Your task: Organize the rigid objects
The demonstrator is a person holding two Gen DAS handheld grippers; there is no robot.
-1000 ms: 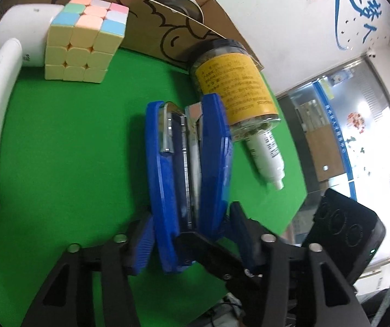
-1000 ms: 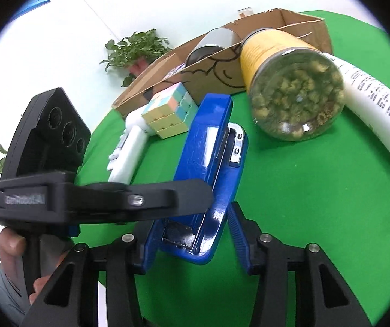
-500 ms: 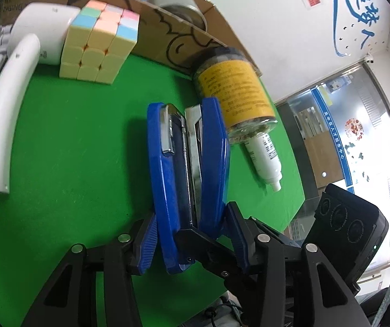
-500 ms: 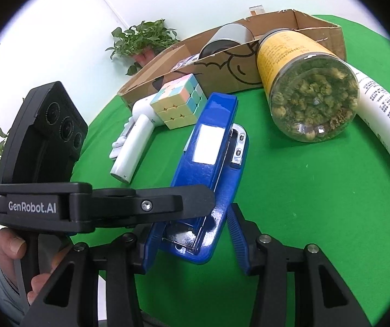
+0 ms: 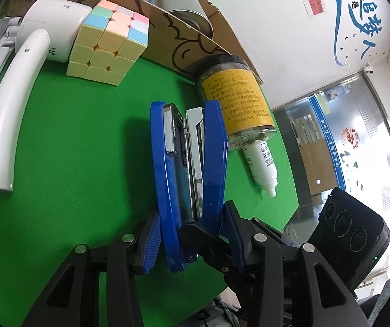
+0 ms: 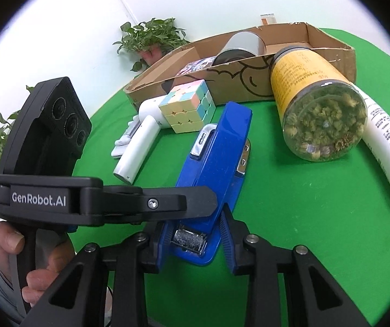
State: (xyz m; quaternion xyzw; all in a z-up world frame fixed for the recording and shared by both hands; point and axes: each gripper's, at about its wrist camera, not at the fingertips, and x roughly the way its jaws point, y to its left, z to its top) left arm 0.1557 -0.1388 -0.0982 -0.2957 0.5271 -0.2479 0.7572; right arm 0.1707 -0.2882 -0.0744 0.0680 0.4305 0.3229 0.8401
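Both grippers are gripping the blue stapler [image 5: 192, 163] on the near green table [image 5: 80, 141]: the left gripper [image 5: 192, 241] is clamping its hinge end, while the right gripper's [image 6: 192, 246] jaws are closing onto it. Far behind, the cardboard box [image 6: 331, 51] is holding a metal tin [image 6: 239, 45]; a jar of dried flowers [image 6: 317, 109] is lying beside it.

Left gripper [image 5: 190, 241] angled downward, blue pads clamped on the stapler's [image 5: 192, 163] hinge end. Right gripper [image 6: 192, 245] also tilted down, jaws closing on the same end, apparently touching it. Hand [image 6: 28, 261] wrapped round the left gripper's handle.
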